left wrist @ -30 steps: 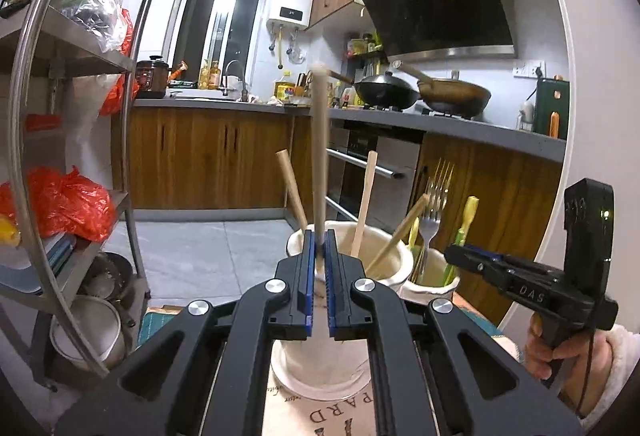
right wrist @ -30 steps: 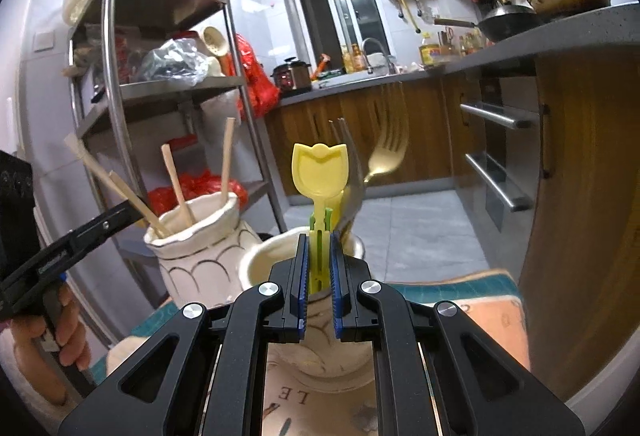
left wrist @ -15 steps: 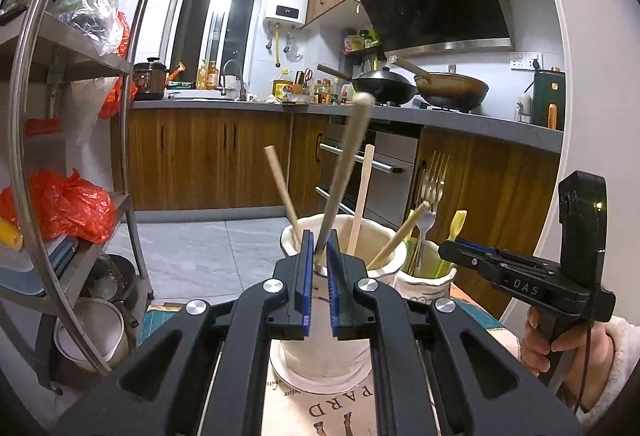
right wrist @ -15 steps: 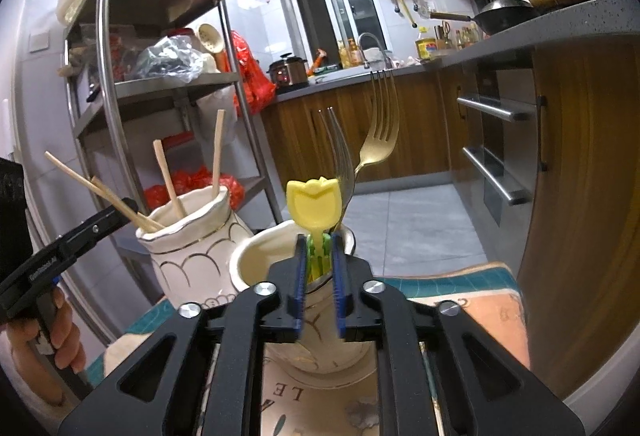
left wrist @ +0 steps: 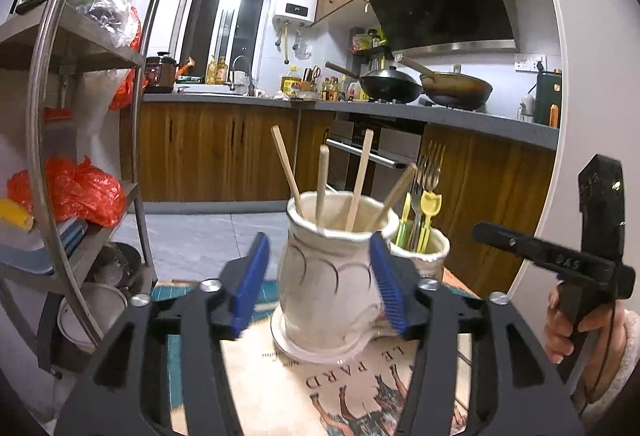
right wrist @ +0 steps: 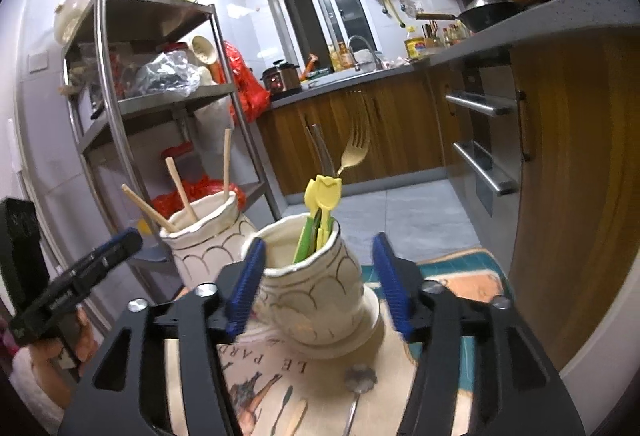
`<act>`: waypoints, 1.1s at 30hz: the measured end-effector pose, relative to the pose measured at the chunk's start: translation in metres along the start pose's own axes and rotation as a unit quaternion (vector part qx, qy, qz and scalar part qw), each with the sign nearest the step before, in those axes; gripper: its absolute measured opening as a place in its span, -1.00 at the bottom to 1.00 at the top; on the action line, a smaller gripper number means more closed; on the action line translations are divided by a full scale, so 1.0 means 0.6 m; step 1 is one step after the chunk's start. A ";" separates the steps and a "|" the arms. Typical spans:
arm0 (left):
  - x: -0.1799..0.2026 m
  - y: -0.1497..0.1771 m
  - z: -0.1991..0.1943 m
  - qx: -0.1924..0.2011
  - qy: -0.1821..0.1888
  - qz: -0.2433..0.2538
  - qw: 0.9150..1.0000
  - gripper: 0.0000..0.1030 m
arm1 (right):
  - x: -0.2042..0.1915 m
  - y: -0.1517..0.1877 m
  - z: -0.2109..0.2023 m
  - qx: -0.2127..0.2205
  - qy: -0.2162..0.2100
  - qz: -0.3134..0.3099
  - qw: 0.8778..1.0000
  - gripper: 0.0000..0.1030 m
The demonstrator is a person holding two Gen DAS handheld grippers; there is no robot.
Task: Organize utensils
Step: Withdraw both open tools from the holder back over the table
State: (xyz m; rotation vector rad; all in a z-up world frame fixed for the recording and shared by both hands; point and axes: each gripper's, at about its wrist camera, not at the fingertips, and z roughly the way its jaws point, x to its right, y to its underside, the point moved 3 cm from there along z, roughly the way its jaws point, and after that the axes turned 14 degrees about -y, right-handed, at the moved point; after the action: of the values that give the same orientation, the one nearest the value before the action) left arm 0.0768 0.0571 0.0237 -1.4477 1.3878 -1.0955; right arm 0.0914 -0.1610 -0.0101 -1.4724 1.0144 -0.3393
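Cream pottery holds everything so far: the taller vase carries four wooden chopsticks, and the shorter vase just beside it carries the yellow plastic spoons with the forks. Both stand on the printed mat.

The left gripper has just been opening. Its blue pads stand either side of the taller vase, the right one close against its shoulder, and nothing is pinched between them. The right gripper has likewise just been opening, its pads spread around the shorter vase with the left pad close against the wall — it holds nothing either.

The step in hand looks like release and withdrawal after a drop-in. To do it well, draw each gripper straight back along its own line before swinging sideways (a sideways sweep could catch a vase wall and tip it). Keep the pads wide until they are clear of the rims, and watch the leaning chopsticks, which overhang the rim.

More pieces lie on the mat in the right wrist view — a metal spoon among them — so the next pick probably starts there, with a low, level approach.
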 end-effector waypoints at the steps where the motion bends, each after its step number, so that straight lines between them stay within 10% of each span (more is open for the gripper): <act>1: 0.002 0.004 -0.001 -0.003 -0.001 0.001 1.000 0.13 | 0.000 0.002 -0.006 0.001 0.001 0.001 1.000 0.40; 11: 0.025 0.056 -0.028 -0.045 -0.007 -0.006 0.999 0.87 | 0.010 0.041 -0.055 -0.029 0.018 0.021 0.999 0.81; 33: 0.052 0.143 -0.038 -0.141 -0.009 0.018 0.990 0.89 | 0.007 0.139 -0.011 -0.214 0.083 0.004 0.973 0.82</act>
State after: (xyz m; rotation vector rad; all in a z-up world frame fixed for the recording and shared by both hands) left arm 0.0318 0.0221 -0.0512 -1.6190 1.5983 -0.8866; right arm 0.0573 -0.1569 -0.0864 -1.8480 1.2836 -0.2498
